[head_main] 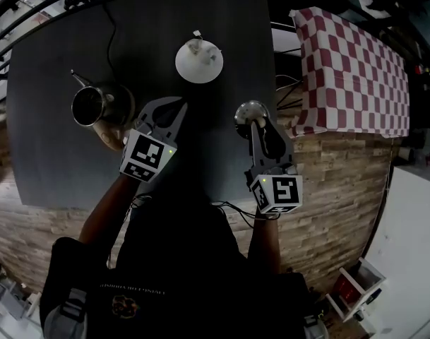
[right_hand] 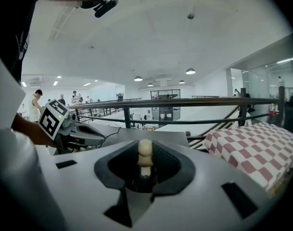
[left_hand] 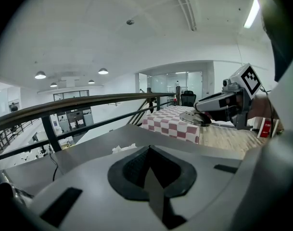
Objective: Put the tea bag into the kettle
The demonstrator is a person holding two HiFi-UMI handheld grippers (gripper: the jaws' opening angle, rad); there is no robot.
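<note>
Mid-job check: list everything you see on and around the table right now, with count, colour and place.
kettle: 1, silver, table's left, top open
lid: 1, silver with pale knob, in the right gripper, near table's right edge
plate: 1, white, table's far middle
tea bag: 1, pale, on the plate
table: 1, dark grey
checked cloth: 1, red and white, right of table
left gripper: 1, grey, beside kettle, fingers shut, empty
right gripper: 1, grey, shut on the knob

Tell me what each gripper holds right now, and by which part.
The right gripper holds the kettle lid by its cream knob, pinched between the jaws. The left gripper is shut and holds nothing.
</note>
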